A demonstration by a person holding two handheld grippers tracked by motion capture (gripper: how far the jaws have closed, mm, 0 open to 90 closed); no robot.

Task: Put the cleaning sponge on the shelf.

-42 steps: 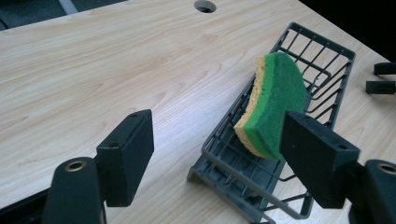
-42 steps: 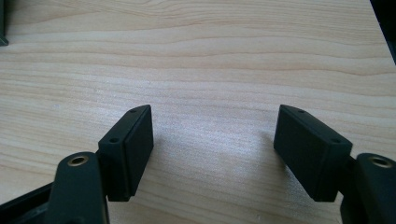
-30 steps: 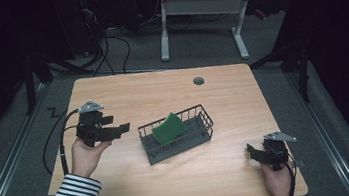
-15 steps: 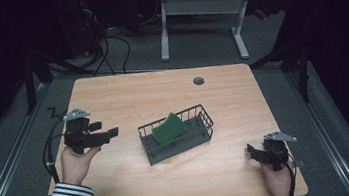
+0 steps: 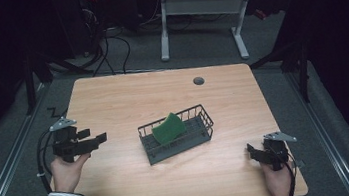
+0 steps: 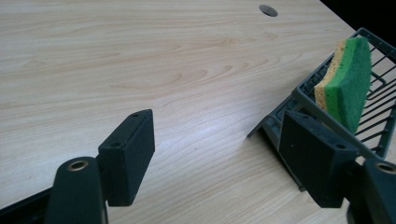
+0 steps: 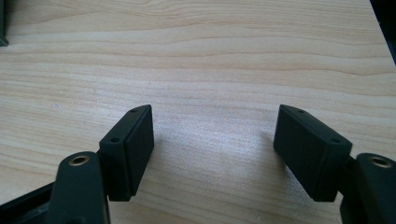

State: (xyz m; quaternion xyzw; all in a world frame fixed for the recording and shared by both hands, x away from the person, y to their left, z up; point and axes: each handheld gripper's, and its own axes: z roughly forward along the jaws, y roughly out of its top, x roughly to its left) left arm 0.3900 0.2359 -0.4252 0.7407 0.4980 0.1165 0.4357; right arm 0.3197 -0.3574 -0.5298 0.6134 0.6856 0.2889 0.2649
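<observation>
Green sponge (image 5: 168, 127) leans in wire basket (image 5: 177, 137), ahead-right of left tool (image 5: 98, 138) (agape, empty); right tool (image 5: 252, 152) agape over bench (image 5: 127, 96). Risk: low approach snags rim, shoves basket.

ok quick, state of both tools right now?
Left tool: open, holding nothing; wire basket with the green sponge sits ahead of it.
Right tool: open, holding nothing, bare table between the jaws.

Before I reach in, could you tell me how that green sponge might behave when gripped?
The sponge looks like soft foam, so it would probably squash and feel light. It leans on edge in the wire basket, so a nudge may tip it flat.
</observation>
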